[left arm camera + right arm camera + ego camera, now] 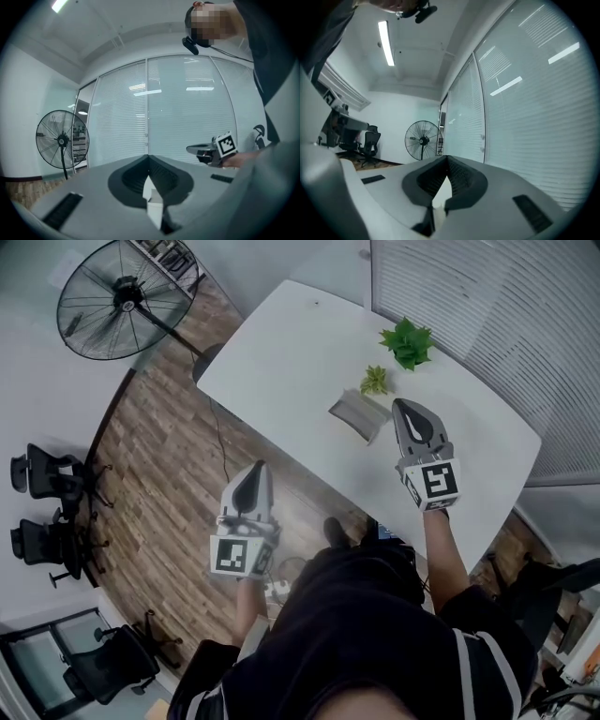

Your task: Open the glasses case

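Glasses case, grey, hard-sided and angular [360, 415]: lies on the matte white round-cornered table [281, 362], toward the side with the slatted blinds [487, 315]. One face looks tilted up like a raised lid; too small to confirm.

Just beyond the case are a small green leafy plant [375, 381] and a larger one [407, 340], both apart from it.

Right gripper [402, 405], smooth grey plastic with ribbed dark pads and a black-and-white marker cube: hangs over the table just beside the case, no contact visible. Its own view shows the jaws clenched tip to tip with nothing between them, pointing level toward the blinds.

Left gripper [260, 466], same build: held off the table edge, over the brown wood-plank floor [159, 484]. Its jaws are likewise pressed together and empty.

Black wire-cage pedestal fan [120, 298] stands on the floor past the table's far corner; black mesh office chairs [42, 474] sit at the left.
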The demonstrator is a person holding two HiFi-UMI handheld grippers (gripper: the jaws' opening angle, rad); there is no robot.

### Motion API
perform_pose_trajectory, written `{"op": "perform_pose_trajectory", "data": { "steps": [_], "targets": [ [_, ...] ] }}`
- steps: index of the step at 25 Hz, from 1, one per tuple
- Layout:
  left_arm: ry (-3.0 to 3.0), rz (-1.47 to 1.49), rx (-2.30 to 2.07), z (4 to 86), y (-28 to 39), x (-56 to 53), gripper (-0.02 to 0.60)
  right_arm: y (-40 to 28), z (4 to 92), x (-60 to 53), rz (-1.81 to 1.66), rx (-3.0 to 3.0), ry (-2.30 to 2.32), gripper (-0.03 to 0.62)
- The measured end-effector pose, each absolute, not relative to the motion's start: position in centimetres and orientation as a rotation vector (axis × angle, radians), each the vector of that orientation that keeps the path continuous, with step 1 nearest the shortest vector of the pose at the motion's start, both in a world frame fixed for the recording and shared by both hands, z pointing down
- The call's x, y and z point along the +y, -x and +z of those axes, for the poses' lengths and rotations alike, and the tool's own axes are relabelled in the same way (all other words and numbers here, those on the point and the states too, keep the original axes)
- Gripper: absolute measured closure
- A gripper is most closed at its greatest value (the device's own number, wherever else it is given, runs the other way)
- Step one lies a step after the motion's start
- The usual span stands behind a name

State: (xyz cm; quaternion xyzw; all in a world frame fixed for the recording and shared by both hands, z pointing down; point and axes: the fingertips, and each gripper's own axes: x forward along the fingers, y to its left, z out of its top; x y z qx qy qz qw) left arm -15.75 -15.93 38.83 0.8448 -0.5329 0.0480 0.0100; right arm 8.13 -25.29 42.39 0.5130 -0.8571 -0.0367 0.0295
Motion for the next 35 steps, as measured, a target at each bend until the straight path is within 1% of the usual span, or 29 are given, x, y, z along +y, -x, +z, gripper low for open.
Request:
{"op": "perform_pose_trajectory", "data": {
  "steps": [3,16,30,35],
  "targets": [
    [-2.651,0.164,-1.697,39.0,16.2,-16.2,0.583,-7.8,40.1,-22.4,-0.097,-2.676,-1.595,0.579],
    [-2.532,0.107,-1.881,37.8,20.3,-18.4,0.583,-9.3,40.3,-20.6,-0.055,-2.601,-1.714,0.579],
    [-2.576,0.107,-1.845,38.1,19.9,-17.2,0.583,-8.1,39.1,-20.0,-0.132,-2.58,-1.669,0.579],
    [-2.573,0.145,-1.804,40.7,18.9,-16.4,0.583,-9.2,42.3,-19.5,-0.06,-2.551,-1.67,0.579]
  ]
}}
